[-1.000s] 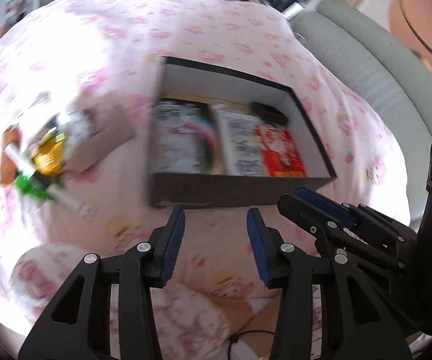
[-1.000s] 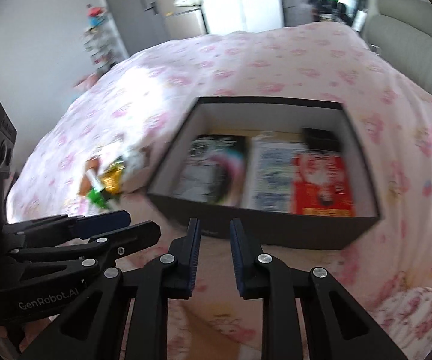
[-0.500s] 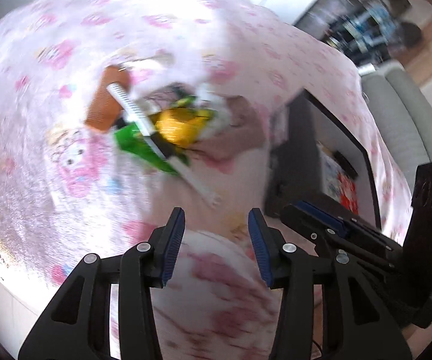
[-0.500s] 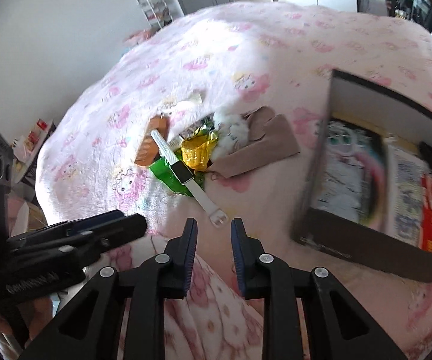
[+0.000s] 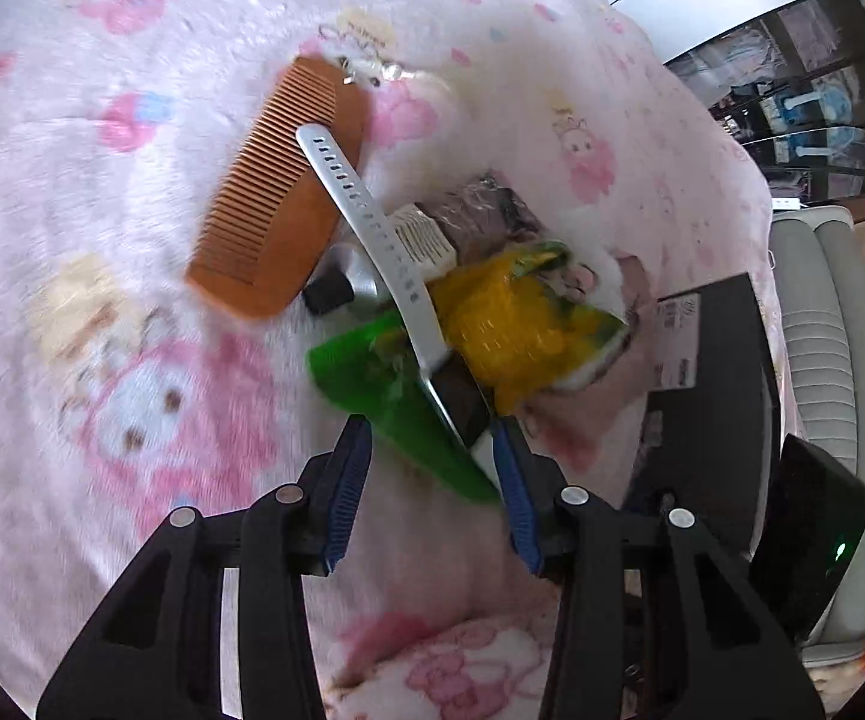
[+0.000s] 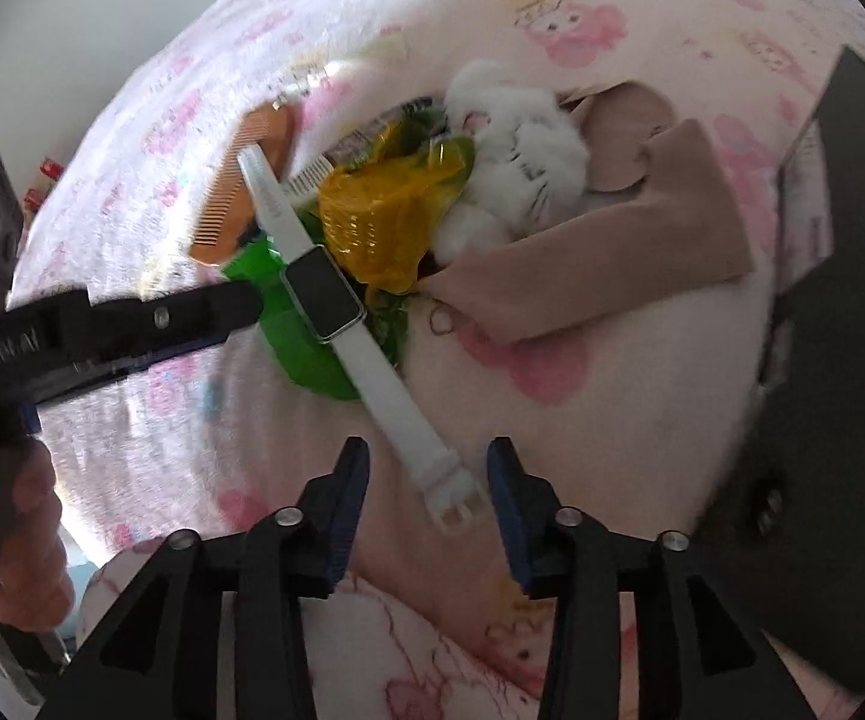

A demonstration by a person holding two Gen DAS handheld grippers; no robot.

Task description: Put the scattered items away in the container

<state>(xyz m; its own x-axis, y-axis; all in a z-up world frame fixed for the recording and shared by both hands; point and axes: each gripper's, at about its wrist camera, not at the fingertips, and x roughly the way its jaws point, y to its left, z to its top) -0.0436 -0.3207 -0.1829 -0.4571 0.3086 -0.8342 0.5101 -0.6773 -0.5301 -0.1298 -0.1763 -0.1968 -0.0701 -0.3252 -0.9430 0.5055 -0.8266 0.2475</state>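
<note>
On the pink cartoon-print blanket (image 5: 132,192) that covers the bed, the scattered items lie in one heap. Farthest left is the orange comb (image 5: 276,198), its teeth pointing left. Over its right edge runs the perforated strap of the white smartwatch (image 6: 336,294), which crosses the heap diagonally; its dark square face rests on the green wrapper (image 5: 396,414), and its buckle end lies flat on the blanket. Under the strap sits a small silver tube with a black cap (image 5: 342,288). Just right of the watch is the crumpled yellow packet (image 6: 384,222), touching a foil packet (image 5: 486,210) behind it. Next comes the white plush toy (image 6: 522,162), and right of it the beige sock (image 6: 600,264), stretched out flat. The dark box (image 5: 708,396), the container, stands at the far right, near the heap, showing only its outer wall.

The left claw (image 5: 432,480) is spread wide and low over the heap, the green wrapper and the watch body lying between its blue-padded fingers (image 5: 348,480); I cannot tell whether they touch anything. The right claw (image 6: 426,498) is also spread, holding nothing, with the watch's buckle end sitting between its fingertips, close to the right-hand one.
</note>
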